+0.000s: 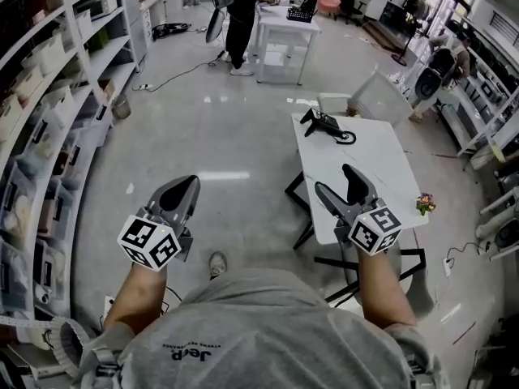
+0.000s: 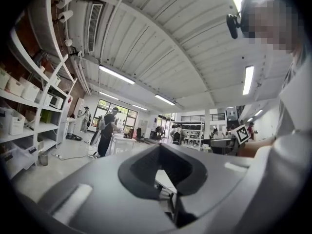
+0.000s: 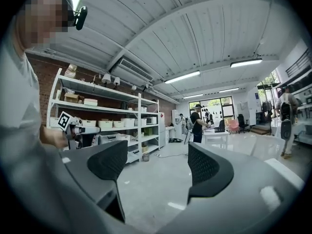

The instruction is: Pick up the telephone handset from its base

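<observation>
The black telephone point(image 1: 324, 123) sits at the far end of a white table point(image 1: 365, 160), its handset lying on the base and a coiled cord trailing to the right. My right gripper point(image 1: 334, 178) hangs over the near part of that table, well short of the phone, open and empty. In the right gripper view the right gripper point(image 3: 156, 160) faces the shelves and the floor, not the phone. My left gripper point(image 1: 180, 193) is out over the grey floor, left of the table, shut on nothing. Its dark pads point(image 2: 146, 167) meet at the tips.
White shelving point(image 1: 49, 96) with bins lines the left wall. A person stands at another white table point(image 1: 284, 23) at the back. A small flowering plant point(image 1: 424, 203) sits at the near right edge of my table. A white box point(image 1: 381, 96) stands beyond the table.
</observation>
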`<state>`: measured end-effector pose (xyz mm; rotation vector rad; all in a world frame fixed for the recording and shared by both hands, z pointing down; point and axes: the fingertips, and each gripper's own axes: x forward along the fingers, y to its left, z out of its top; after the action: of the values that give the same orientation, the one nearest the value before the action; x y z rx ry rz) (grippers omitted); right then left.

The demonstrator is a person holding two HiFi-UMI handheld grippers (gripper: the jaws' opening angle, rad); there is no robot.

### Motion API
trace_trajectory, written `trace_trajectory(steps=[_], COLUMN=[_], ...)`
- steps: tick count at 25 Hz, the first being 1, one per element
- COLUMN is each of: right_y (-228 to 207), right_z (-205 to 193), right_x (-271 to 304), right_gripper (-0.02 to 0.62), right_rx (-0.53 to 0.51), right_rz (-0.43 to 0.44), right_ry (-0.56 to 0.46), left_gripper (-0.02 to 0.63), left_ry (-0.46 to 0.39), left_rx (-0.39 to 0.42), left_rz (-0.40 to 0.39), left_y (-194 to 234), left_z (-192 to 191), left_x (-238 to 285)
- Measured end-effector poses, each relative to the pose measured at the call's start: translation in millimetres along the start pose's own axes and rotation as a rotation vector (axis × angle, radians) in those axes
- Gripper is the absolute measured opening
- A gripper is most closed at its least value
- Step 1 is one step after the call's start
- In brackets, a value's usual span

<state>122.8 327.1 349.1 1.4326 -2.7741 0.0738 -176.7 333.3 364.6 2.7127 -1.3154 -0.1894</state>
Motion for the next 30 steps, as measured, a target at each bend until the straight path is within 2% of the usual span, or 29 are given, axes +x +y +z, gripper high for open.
trace_trajectory(steps=[7,11,22,26,30], right_y=[-14.8,-23.5,-56.0,-86.6,-138.4], right_z=[20.9,25.2,9.2,5.2,12.6], right_x=[130.1,188.5,296.7,322.9,353.7], right_gripper=[0.365,0.365,0.365,0.365,0.365], right_rx=[-0.019,-0.021,-0.003,-0.002,-0.008], right_rz=[-0.071,-0.083,-0.056,-0.022,0.028], right_ry=[-0.017,-0.021,0.020,0.018,-0.013], left_gripper=[0.058,0.058,0.058,0.058,0.058], left_ry=[0.014,0.021,0.046,0.056,0.054], left_rx=[0.010,0.009,-0.018,-0.010,0.019], left_rz=[-0.084,-0.104,-0.069,-0.036,0.018], left_y=[126.6,175.1,267.7,279.9,287.6], left_z=[23.6,28.5,23.5,17.6,16.7], left_x=[71.7,100.7,147.7,173.5,216.8])
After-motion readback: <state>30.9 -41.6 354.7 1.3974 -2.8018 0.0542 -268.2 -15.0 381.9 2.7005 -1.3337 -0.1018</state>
